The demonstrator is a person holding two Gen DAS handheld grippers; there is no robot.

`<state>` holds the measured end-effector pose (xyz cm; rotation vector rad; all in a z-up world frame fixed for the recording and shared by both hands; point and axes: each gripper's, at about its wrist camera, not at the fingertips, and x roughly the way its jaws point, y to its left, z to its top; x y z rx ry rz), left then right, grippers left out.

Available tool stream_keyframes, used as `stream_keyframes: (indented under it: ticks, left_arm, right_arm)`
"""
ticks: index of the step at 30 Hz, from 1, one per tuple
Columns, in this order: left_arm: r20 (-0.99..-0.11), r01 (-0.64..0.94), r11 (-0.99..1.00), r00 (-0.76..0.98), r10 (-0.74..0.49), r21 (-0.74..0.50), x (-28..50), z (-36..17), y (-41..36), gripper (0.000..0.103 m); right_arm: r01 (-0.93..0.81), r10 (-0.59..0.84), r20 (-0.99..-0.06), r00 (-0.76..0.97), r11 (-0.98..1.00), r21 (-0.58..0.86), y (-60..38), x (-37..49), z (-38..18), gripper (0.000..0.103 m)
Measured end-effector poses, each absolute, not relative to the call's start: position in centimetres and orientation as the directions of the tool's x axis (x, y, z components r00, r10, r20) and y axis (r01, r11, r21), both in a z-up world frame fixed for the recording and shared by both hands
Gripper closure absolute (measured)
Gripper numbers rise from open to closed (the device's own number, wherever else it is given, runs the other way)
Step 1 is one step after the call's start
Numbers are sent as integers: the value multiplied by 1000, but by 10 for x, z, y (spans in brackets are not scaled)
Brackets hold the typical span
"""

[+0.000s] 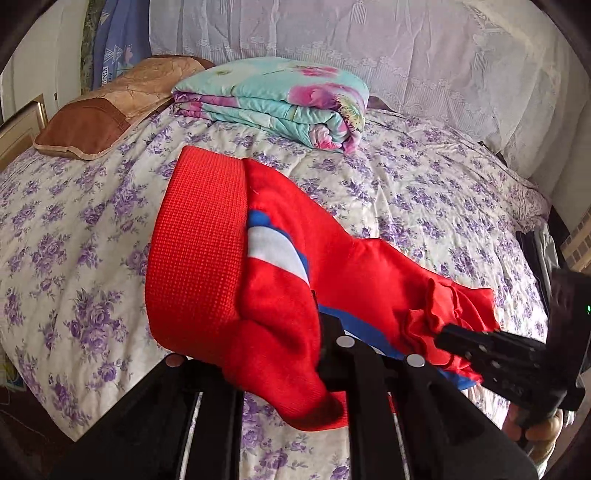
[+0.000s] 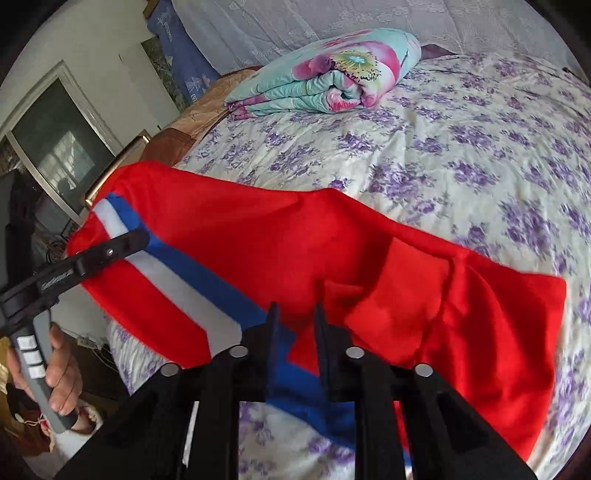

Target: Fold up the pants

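Red pants (image 1: 288,280) with a blue and white side stripe hang lifted above the bed. In the left wrist view my left gripper (image 1: 317,328) is shut on the red cloth near the wide ribbed waistband (image 1: 195,251); one finger is hidden under the cloth. My right gripper shows there at the lower right (image 1: 447,334), shut on a bunched edge. In the right wrist view my right gripper (image 2: 295,325) is shut on the pants (image 2: 332,251) by the blue stripe (image 2: 207,273). My left gripper (image 2: 142,232) holds the far left end.
The bed (image 1: 424,192) has a white cover with purple flowers. A folded turquoise floral quilt (image 1: 280,99) and a brown pillow (image 1: 99,118) lie at its head. A lace curtain (image 1: 369,33) hangs behind. A window (image 2: 55,129) is at the left.
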<state>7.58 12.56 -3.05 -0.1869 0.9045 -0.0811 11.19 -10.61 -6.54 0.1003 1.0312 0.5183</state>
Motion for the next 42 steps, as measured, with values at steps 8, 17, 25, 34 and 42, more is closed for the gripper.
stream_keyframes:
  ticks: [8,17,25,34,42]
  left_arm:
    - [-777,4,973,601,-187,-231,80,-38,136,93]
    - [-793,-5,971,578,-191,-237,91,-50,137,93]
    - [-789,46,987,595,-150,-153,91,-26,100,93]
    - [-793,305,952,573,-207,-28,82,-6,-38,93]
    - [-905,498,852,418,-74,160,83,-103,-175,72]
  right_arm:
    - [-300,371,-870,325,913,277,-70,178,-108,91]
    - [-428,392,-878,273,867,254,-52,106,-108,92]
    - [-375,428,-738,521,892,252,-124,69,-31,92]
    - [-42,274,-624,732,932,360,-314,-27,-13,73]
    - [131,222,-672,706,892,433,-367,-51,-71,73]
